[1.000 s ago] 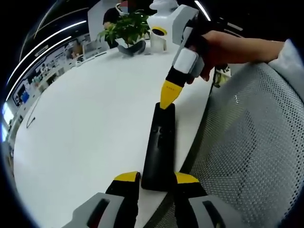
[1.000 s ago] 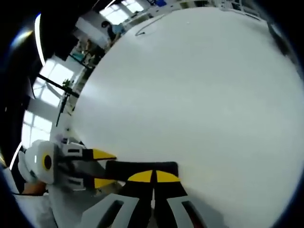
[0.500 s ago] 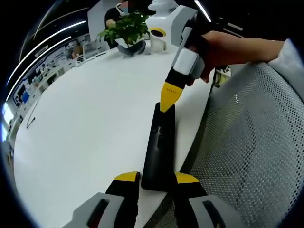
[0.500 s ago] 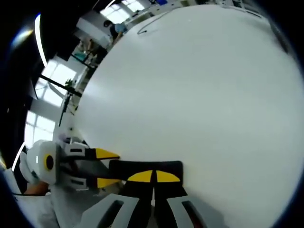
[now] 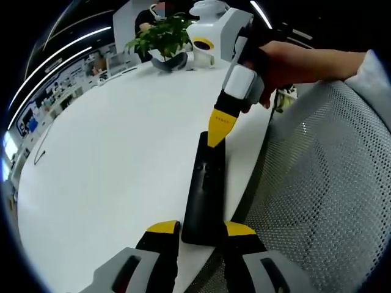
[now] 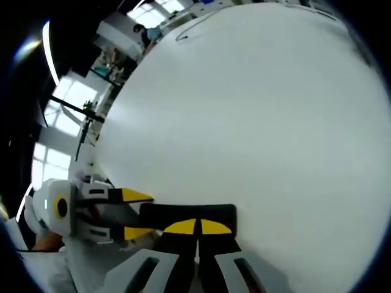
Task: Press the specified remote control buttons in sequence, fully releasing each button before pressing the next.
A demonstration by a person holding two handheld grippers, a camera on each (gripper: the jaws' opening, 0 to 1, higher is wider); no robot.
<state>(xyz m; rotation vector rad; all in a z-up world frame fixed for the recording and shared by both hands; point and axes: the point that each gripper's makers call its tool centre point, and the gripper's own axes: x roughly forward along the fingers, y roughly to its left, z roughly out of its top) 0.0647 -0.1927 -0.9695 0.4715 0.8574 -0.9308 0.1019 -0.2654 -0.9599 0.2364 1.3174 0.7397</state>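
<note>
Right gripper tip edges nearer along remote, jaws together | left gripper clamps near end | rigid, slick: keep your hold there.

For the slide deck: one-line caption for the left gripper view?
Left tool clamps the black remote at the table edge; closed right tool touches its far end.

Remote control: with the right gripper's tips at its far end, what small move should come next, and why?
Probably a short lift of the right gripper straight off the remote control. Its shut yellow tips sit at the remote's far end, seemingly on the buttons there, and each press must be fully released. The left gripper should keep clamping the near end on the white table.
</note>
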